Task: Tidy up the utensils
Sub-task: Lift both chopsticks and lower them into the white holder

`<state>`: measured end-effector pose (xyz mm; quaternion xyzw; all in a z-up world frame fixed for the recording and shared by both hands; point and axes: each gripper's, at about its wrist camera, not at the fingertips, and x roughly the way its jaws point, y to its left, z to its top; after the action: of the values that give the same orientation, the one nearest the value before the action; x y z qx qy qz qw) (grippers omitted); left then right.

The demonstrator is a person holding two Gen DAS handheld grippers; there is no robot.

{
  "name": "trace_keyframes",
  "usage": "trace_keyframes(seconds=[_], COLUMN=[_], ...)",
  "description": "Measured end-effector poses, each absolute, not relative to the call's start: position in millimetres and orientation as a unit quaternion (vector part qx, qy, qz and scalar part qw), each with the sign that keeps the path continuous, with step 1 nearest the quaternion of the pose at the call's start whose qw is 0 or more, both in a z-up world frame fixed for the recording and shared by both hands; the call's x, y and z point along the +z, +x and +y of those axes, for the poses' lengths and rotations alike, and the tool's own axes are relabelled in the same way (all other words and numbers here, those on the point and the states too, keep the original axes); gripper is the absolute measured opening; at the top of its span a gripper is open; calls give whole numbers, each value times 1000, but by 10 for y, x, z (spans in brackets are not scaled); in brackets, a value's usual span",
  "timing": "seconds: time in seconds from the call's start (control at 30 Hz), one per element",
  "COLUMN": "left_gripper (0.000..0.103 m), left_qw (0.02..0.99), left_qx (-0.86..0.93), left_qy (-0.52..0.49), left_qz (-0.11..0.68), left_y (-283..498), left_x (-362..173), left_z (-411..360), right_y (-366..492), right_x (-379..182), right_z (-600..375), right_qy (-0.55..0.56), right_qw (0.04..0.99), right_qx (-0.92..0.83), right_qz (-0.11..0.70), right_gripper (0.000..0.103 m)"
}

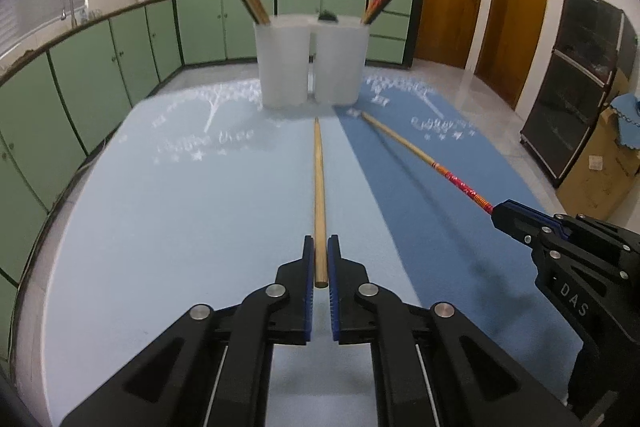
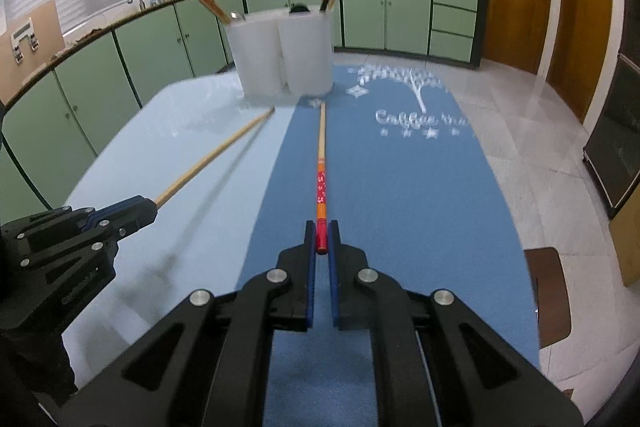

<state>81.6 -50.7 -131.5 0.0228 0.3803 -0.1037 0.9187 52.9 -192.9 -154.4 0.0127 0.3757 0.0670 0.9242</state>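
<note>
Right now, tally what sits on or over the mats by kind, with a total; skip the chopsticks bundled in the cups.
Plain wooden chopstick, held by the left gripper: 1
Red-patterned chopstick, held by the right gripper: 1
White cups: 2
Mats, light blue and darker blue: 2
Total: 6

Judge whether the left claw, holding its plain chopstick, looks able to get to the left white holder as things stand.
Probably yes. The left claw grips the plain chopstick, whose tip points toward the left white holder; only bare mat lies between.
</note>
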Motion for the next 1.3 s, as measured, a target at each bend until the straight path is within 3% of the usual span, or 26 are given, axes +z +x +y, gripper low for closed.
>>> trace_keyframes(seconds=[0.57, 1.3], left_gripper=[6, 6], left_qw=[949, 960], left_qx=[-133, -180], left_qy=[13, 14], left_qz=[284, 212], left_y=[824, 1210], left_x=[-355, 421], left_z=[-429, -432], right_y=[501, 1128], right_x=[-563, 588], right_z=[-1993, -1879], right_qy=[10, -3], right_qw=[952, 956], right_qx=[84, 161], right_qz=[293, 244], right_gripper=[5, 5])
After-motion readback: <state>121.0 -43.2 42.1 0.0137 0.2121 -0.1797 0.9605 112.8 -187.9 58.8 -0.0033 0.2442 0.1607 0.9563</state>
